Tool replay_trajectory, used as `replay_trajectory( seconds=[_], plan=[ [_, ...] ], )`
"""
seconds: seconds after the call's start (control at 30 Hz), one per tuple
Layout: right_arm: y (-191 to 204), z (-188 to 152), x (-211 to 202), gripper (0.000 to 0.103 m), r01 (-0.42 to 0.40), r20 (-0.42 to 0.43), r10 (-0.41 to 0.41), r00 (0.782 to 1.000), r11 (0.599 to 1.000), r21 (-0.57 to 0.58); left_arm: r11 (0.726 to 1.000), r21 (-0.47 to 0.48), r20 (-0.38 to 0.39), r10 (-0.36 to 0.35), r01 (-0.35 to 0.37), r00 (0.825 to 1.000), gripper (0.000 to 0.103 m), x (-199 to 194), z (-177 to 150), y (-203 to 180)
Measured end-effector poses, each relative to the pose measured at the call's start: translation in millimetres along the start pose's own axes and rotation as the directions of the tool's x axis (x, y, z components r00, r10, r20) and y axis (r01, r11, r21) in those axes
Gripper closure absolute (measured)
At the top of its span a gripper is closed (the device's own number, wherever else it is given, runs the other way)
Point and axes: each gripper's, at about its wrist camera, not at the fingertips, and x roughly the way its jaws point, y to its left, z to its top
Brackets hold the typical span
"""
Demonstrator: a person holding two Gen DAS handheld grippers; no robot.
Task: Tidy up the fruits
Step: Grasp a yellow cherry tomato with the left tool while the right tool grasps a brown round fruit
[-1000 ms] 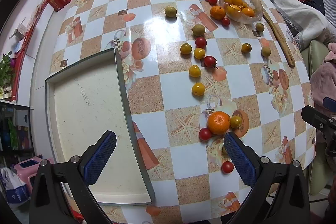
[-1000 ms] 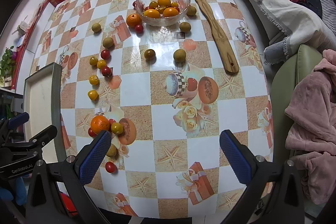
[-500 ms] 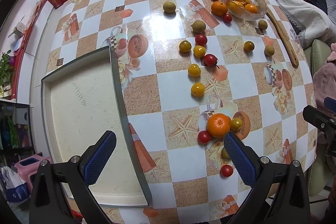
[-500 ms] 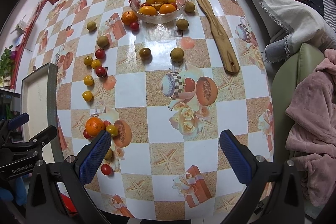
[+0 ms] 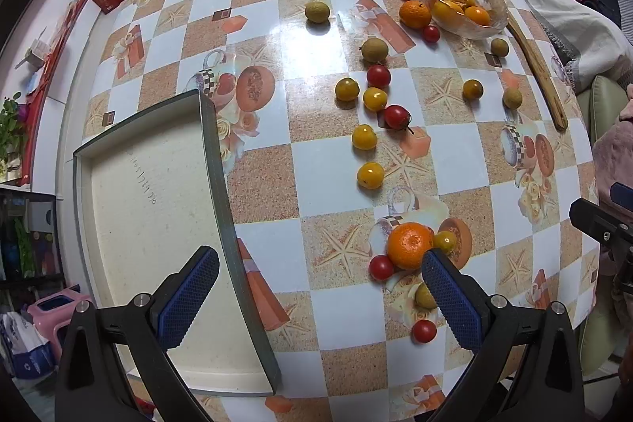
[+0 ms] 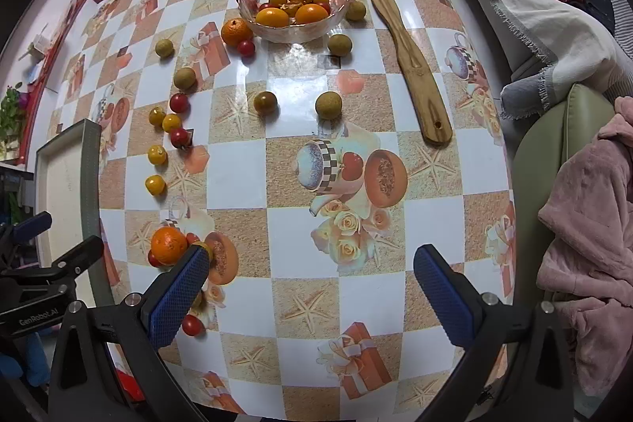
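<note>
Both the left tongs [image 5: 320,293] and right tongs [image 6: 310,289] hang wide apart and empty above the checkered surface [image 6: 300,307], where scattered fruits lie between a glass bowl [image 6: 294,0] and a tray [image 5: 158,224].

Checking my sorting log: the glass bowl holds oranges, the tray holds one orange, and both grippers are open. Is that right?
Not quite. The tray holds no fruit, as the left wrist view shows. The near orange lies on the table beside it. The glass bowl does hold oranges, and the left gripper and right gripper are open.
</note>
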Motion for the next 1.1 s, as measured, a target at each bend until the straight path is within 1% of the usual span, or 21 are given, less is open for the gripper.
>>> replay_trajectory(
  seconds=[0.33, 0.5, 0.67, 0.77, 0.9, 0.93, 0.97, 1.0, 1.1],
  plan=[
    [-6, 3, 11, 0.0, -0.002, -0.018, 0.002, 1.0, 1.0, 0.004, 1.0, -0.015, -0.015, 0.006, -0.006, 1.0, 0.0, 14, 2, 1],
    [-10, 8, 20, 0.0, -0.012, -0.023, 0.012, 1.0, 1.0, -0.008, 1.0, -0.018, -0.009, 0.003, -0.003, 1.0, 0.0, 24, 7, -1],
    [-17, 22, 35, 0.0, -0.022, -0.023, 0.022, 1.0, 1.0, -0.009, 1.0, -0.031, 0.003, 0.001, -0.001, 1.0, 0.0, 41, 17, -4],
    [-21, 31, 45, 0.0, -0.027, -0.018, 0.027, 0.999, 1.0, -0.014, 0.999, -0.05, -0.003, -0.009, 0.009, 1.0, 0.0, 55, 23, -6],
    [-24, 46, 60, 0.0, -0.043, -0.015, 0.043, 0.999, 0.999, -0.02, 0.998, -0.055, 0.003, -0.003, 0.003, 1.0, 0.0, 67, 29, -12],
    [-24, 49, 63, 0.0, -0.047, -0.014, 0.047, 0.999, 0.999, -0.025, 0.999, -0.054, 0.006, -0.005, 0.005, 1.0, 0.002, 70, 30, -14],
    [-23, 52, 67, 0.0, -0.046, -0.013, 0.045, 0.999, 0.998, -0.031, 0.999, -0.053, 0.007, -0.006, 0.006, 1.0, 0.008, 72, 31, -16],
    [-23, 56, 70, 0.002, -0.04, -0.009, 0.04, 0.999, 0.998, -0.041, 0.999, -0.05, 0.003, -0.006, 0.007, 1.0, 0.012, 75, 32, -18],
    [-20, 67, 81, 0.004, -0.039, -0.004, 0.039, 0.999, 0.997, -0.063, 0.999, -0.052, -0.009, -0.005, 0.005, 1.0, 0.012, 84, 34, -21]
  ],
)
